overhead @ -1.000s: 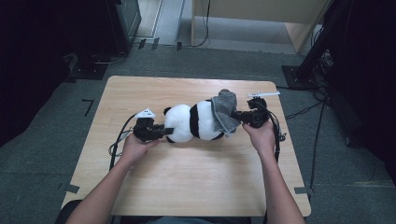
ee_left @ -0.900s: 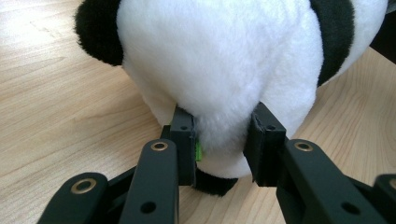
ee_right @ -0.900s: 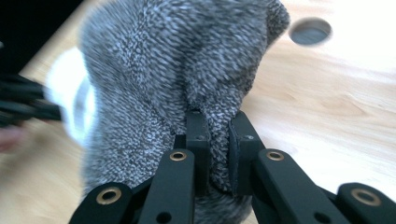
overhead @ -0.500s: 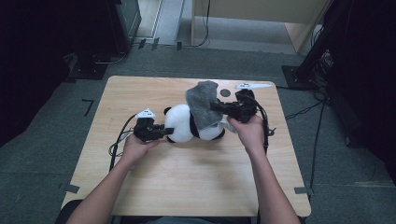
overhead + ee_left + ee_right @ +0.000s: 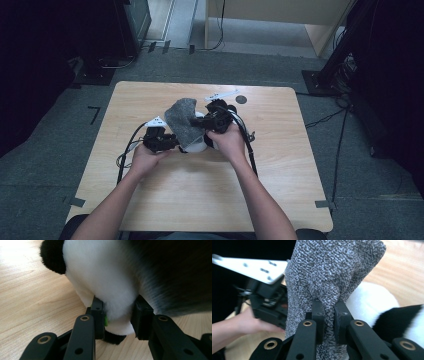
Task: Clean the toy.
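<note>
Your left gripper [image 5: 172,142] is clamped on a fold of the black-and-white plush panda toy [image 5: 105,277], which lies mid-table on the light wooden table [image 5: 280,165]. Your right gripper [image 5: 207,122] pinches the speckled grey knitted cloth [image 5: 329,272], draped over the panda just beyond. Both look soft and light, so they'll squash and slip; I'd grab a thick fold, not loose fuzz. No readable brand or label anywhere.
</note>
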Demonstrator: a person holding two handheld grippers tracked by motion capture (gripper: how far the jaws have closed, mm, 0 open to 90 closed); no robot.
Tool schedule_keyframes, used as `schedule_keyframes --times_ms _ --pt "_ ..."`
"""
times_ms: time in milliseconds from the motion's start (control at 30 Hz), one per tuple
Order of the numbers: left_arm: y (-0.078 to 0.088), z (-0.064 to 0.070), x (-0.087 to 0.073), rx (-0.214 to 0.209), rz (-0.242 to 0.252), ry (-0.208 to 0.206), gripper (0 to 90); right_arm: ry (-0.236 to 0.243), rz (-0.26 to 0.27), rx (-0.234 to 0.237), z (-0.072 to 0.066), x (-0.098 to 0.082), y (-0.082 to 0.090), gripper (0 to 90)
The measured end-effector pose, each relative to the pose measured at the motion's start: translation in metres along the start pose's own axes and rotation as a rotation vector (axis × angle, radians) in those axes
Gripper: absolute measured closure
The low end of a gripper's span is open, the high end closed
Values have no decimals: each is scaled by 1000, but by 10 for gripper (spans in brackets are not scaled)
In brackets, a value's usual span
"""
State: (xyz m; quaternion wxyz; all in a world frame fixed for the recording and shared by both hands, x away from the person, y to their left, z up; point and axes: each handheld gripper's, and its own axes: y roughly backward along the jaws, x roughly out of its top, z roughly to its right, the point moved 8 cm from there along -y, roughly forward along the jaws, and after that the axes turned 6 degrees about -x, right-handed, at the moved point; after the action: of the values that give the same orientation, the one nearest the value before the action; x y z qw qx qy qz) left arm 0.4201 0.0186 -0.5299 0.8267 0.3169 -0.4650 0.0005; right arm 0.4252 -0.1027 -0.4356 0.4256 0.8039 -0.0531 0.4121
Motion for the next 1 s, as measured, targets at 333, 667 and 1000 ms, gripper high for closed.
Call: schedule_keyframes --times_ms 333,667,1000 --pt "0 0 0 6 -3 7 675 -37 -30 -57 26 -14 -18 825" --pt "0 0 1 -8 -5 6 674 -83 -11 -86 56 -21 14 824" --pt "1 0 2 -16 -10 9 675 -102 29 -113 76 -31 52 823"
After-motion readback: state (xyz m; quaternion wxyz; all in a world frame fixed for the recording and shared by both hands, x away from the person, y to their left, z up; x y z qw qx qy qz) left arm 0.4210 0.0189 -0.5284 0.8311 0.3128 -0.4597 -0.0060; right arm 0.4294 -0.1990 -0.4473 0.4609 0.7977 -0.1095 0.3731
